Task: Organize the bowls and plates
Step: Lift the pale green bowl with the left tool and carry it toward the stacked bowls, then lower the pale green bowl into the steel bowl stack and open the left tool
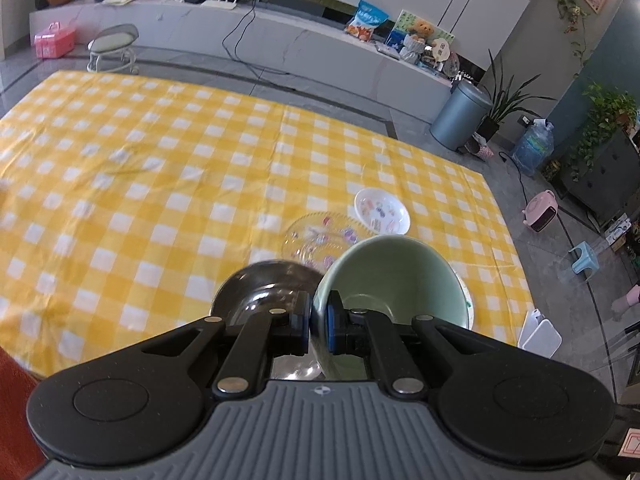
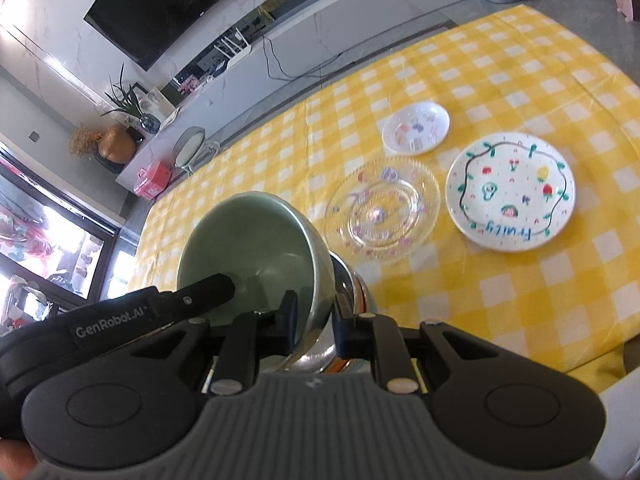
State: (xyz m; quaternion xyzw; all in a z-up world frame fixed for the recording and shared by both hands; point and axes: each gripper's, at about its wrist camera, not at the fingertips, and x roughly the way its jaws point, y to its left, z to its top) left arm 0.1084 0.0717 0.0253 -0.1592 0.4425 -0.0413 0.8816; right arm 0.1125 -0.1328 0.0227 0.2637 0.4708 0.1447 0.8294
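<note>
A pale green bowl hangs tilted over the table. My left gripper is shut on its near rim, one pad inside and one outside. In the right wrist view my right gripper is shut on another part of the green bowl, and one of the left gripper's fingers reaches into it. A shiny steel bowl sits just under and against the green one. Whether the right pad also clamps the steel bowl I cannot tell.
On the yellow checked cloth lie a clear glass plate, a small white plate and a larger plate painted with fruit. The table's right edge drops to a floor with a grey bin and a stool.
</note>
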